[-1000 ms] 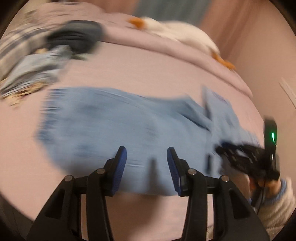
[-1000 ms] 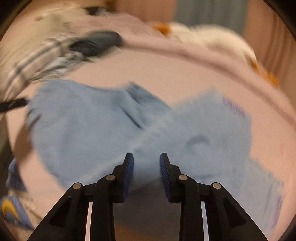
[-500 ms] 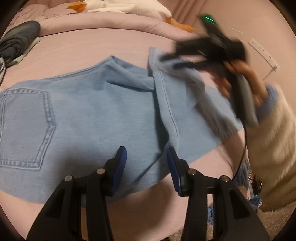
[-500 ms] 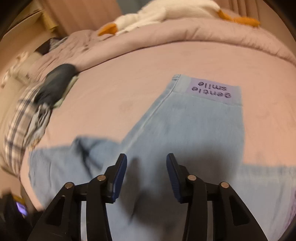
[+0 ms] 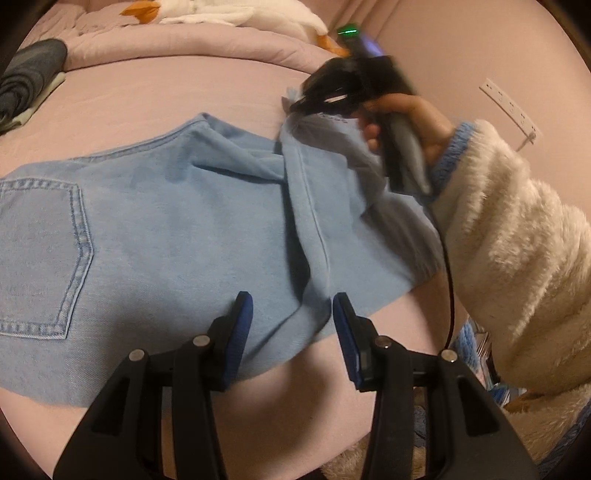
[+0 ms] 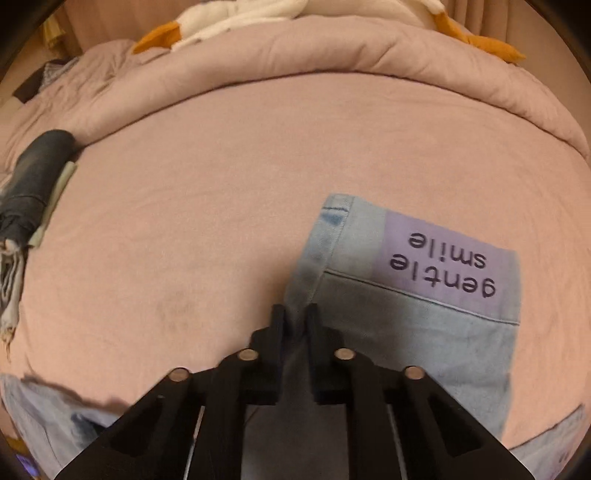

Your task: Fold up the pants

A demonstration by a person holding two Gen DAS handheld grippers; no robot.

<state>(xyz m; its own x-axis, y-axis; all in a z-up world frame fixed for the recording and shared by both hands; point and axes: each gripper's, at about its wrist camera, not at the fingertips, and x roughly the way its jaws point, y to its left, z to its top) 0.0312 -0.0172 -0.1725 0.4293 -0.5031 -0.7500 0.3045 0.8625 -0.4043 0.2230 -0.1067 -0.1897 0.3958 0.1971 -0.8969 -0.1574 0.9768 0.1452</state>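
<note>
Light blue denim pants point(image 5: 177, 229) lie spread on the pink bed, back pocket at the left. My left gripper point(image 5: 292, 314) is open and empty, just above the pants' near edge by a lengthwise fold. My right gripper point(image 6: 295, 319) is shut on the edge of the pants point(image 6: 424, 332), close to the waistband with its purple "gentle smile" label point(image 6: 447, 264). In the left wrist view the right gripper point(image 5: 314, 105) pinches the far waistband corner, held by a hand in a fluffy white sleeve.
A dark folded garment point(image 6: 37, 173) lies at the left of the bed sheet point(image 6: 203, 206), also in the left wrist view point(image 5: 26, 77). A rolled pink duvet point(image 6: 295, 48) and a white plush goose point(image 5: 229, 14) lie at the back. A wall point(image 5: 480, 55) stands at right.
My right gripper has closed on the pants' edge near the waistband; half a second ago it was open above the cloth. My left gripper stays open over the near edge.
</note>
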